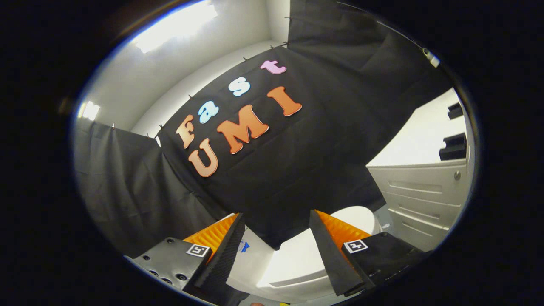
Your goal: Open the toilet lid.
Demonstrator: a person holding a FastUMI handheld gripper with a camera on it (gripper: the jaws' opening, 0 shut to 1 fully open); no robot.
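Note:
A white toilet shows low down between and beyond my fingers, below the hanging black cloth. Its lid (297, 259) looks raised, its bright white face turned toward me and leaning back toward the tank (361, 214). My gripper (276, 221) is open, the two fingers spread wide with nothing between them. The left finger (225, 250) and right finger (329, 250) stand on either side of the lid without touching it. The view is tilted steeply upward.
Black cloth covers the wall behind the toilet. A white cabinet with drawers (425, 199) stands to the right of the toilet, with dark items on the white wall above it. A ceiling light (174, 25) glares overhead.

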